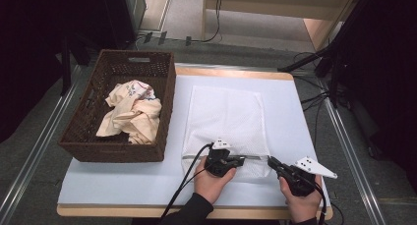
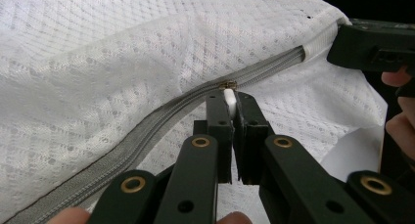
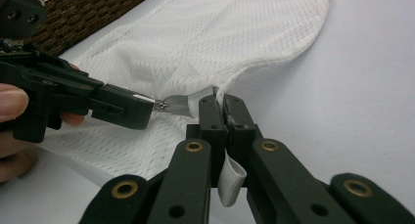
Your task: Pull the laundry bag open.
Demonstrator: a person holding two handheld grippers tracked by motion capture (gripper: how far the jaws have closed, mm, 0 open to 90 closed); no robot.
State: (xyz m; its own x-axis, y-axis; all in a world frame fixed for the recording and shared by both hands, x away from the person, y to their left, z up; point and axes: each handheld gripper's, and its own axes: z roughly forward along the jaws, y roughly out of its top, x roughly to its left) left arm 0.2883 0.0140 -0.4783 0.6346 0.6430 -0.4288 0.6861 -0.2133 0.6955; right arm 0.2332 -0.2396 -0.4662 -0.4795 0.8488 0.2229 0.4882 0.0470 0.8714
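1. Your left gripper is pinched tight on the white zipper pull of the mesh laundry bag, about midway along the grey zipper.
2. Your right gripper is clamped on the bag's corner, right at the zipper's end, with a white fabric tab hanging between its jaws.
3. The bag lies flat on the white surface, just right of the wicker basket, which holds a crumpled cream garment.
4. Here's what matters: the zipper's long axis runs across the bag's near edge, straight from one gripper to the other.
5. The pull sits left of your right-hand anchor, and the left hand owns it.
6. My read: travel has to stay dead along that line, with the right holding the corner taut, or the mesh bunches up.
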